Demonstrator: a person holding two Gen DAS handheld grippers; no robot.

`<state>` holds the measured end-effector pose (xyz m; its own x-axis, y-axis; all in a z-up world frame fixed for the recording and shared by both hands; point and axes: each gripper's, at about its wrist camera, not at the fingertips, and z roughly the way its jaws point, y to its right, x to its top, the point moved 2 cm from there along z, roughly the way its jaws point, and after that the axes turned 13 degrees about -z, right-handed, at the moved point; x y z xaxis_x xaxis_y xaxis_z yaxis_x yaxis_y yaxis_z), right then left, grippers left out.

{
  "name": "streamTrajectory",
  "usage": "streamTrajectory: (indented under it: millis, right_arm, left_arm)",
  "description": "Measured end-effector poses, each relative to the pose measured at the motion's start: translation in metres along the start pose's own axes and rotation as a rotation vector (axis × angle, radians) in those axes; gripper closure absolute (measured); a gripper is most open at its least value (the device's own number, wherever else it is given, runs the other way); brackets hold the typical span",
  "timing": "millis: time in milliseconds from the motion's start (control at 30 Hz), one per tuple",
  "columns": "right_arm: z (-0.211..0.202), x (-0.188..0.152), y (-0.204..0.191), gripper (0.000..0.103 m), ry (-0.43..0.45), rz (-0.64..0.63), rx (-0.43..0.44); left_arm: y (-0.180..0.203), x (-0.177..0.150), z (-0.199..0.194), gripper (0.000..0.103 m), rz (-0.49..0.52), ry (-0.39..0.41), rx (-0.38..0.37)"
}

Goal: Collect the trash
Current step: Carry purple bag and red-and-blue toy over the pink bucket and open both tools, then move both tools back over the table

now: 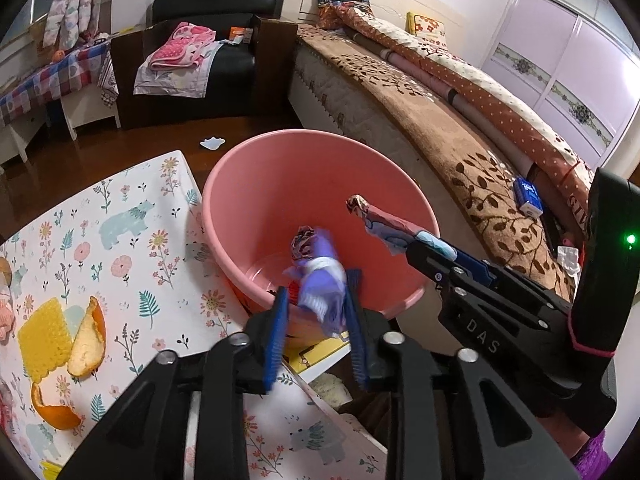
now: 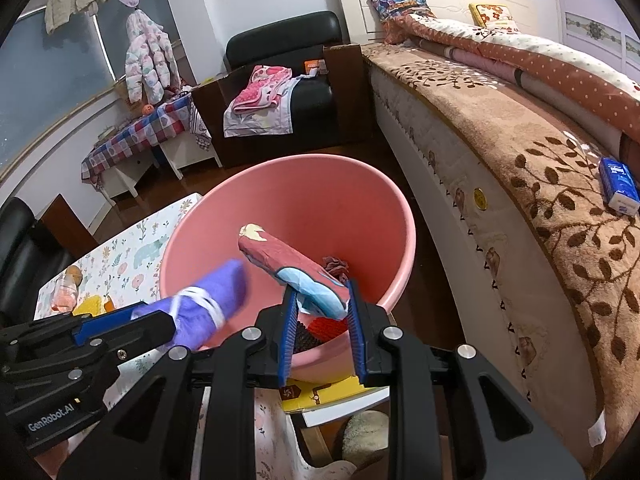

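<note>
A pink bucket [image 1: 248, 152] [image 2: 288, 160] stands beside the table, with both grippers over its near rim. My left gripper [image 1: 318, 300] [image 2: 160, 316] is open. A blurred purple wrapper [image 1: 322, 284] [image 2: 208, 300] lies loose between its blue pads, with a gap showing on the left side. My right gripper [image 2: 322, 312] [image 1: 432, 244] is shut on a rolled red and light-blue wrapper [image 2: 296, 272] [image 1: 384, 220] that sticks out over the bucket. A crumpled wrapper [image 2: 334, 266] and something red [image 2: 324, 326] lie inside the bucket.
Left of the bucket is a table with a floral cloth [image 1: 132, 248], carrying orange peel [image 1: 86, 340] and a yellow piece [image 1: 40, 344]. A bed [image 2: 520, 160] with a blue tissue pack [image 2: 618, 186] runs along the right. A white scrap [image 1: 212, 143] lies on the floor.
</note>
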<state>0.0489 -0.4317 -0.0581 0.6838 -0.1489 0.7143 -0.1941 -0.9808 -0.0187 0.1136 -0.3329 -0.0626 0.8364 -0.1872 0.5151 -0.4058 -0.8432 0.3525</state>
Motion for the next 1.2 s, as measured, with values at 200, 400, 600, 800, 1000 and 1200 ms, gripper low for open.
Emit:
streamTrajectory:
  millis: [200, 400, 600, 800, 1000, 1200]
  right_arm:
    - [0.002, 0.001, -0.002, 0.079, 0.0, -0.001, 0.005]
    - [0.002, 0.001, -0.003, 0.073, 0.005, 0.016, 0.025]
    - [0.001, 0.001, -0.004, 0.068, 0.013, 0.018, 0.037]
    - [-0.003, -0.001, -0.009, 0.068, 0.016, 0.004, 0.049]
    - [-0.013, -0.002, -0.017, 0.068, 0.033, -0.017, 0.058]
    - [-0.023, -0.005, -0.026, 0.068, 0.042, -0.027, 0.071]
  left_arm:
    - [-0.006, -0.001, -0.005, 0.066, -0.022, 0.005, -0.009]
    - [-0.01, -0.004, -0.012, 0.065, -0.033, 0.012, -0.019]
    - [-0.012, -0.007, -0.019, 0.064, -0.037, 0.017, -0.029]
    - [-0.013, -0.009, -0.023, 0.064, -0.046, 0.021, -0.025]
    - [-0.017, -0.017, -0.031, 0.064, -0.054, 0.032, -0.014]
    - [-0.024, -0.024, -0.043, 0.064, -0.069, 0.048, -0.001]
